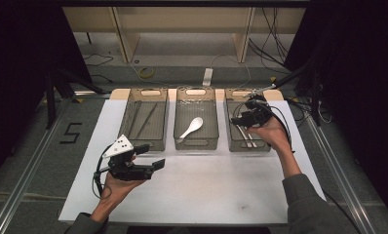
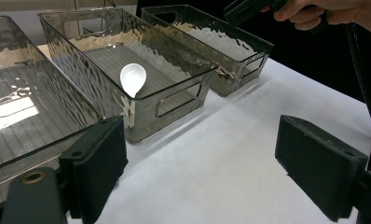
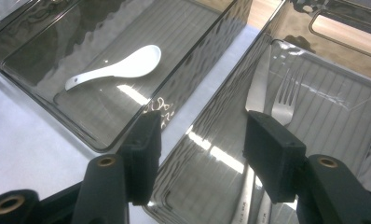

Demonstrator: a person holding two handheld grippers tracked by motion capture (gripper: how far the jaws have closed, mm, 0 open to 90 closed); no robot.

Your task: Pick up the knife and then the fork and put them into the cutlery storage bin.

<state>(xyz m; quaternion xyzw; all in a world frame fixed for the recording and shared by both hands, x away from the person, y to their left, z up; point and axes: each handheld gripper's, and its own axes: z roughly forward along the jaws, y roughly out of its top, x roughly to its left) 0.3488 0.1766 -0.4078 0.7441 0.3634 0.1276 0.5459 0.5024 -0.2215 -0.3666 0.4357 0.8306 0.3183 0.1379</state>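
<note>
Evidently sorting cutlery, the right gripper, released, hangs over the steel fork in the smoky clear plastic bin; the left gripper waits open.

Dim workroom around a white-topped table

The white table stands on grey floor — a black "5" is marked at the left of the frame. Pale wooden shelving crosses the top, cables trail at upper right, and black curtains close both sides.
</note>
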